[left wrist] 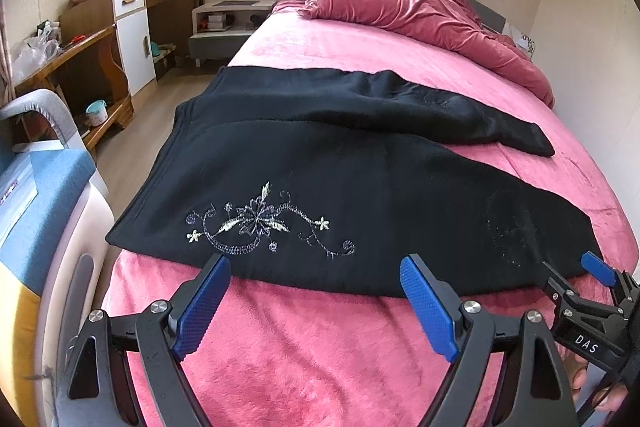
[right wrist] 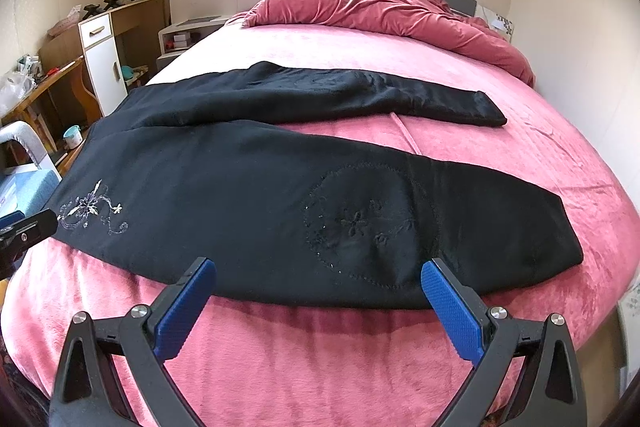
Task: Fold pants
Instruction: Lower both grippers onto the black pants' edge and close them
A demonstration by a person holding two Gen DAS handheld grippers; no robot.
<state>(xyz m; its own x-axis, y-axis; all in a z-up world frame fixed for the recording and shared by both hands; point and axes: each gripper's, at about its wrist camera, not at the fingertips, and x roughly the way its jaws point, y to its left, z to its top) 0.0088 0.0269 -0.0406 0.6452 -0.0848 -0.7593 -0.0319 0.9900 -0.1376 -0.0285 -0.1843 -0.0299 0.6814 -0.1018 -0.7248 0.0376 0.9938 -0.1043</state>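
Black pants (left wrist: 328, 163) lie spread flat across the pink bed (left wrist: 304, 355), waistband to the left, both legs reaching right. A pale flower embroidery (left wrist: 256, 221) marks the near hip. The pants also show in the right wrist view (right wrist: 280, 187), with a dark stitched circle (right wrist: 364, 223) on the near leg. My left gripper (left wrist: 316, 263) is open and empty, its fingertips at the near edge of the pants by the hip. My right gripper (right wrist: 320, 267) is open and empty at the near edge of the near leg; it also shows in the left wrist view (left wrist: 600, 275).
A crumpled red duvet (left wrist: 424, 15) lies at the head of the bed. A wooden desk and white cabinet (left wrist: 132, 35) stand along the left wall. A chair with a blue cushion (left wrist: 44, 187) stands close to the bed's left corner. A wall runs along the right.
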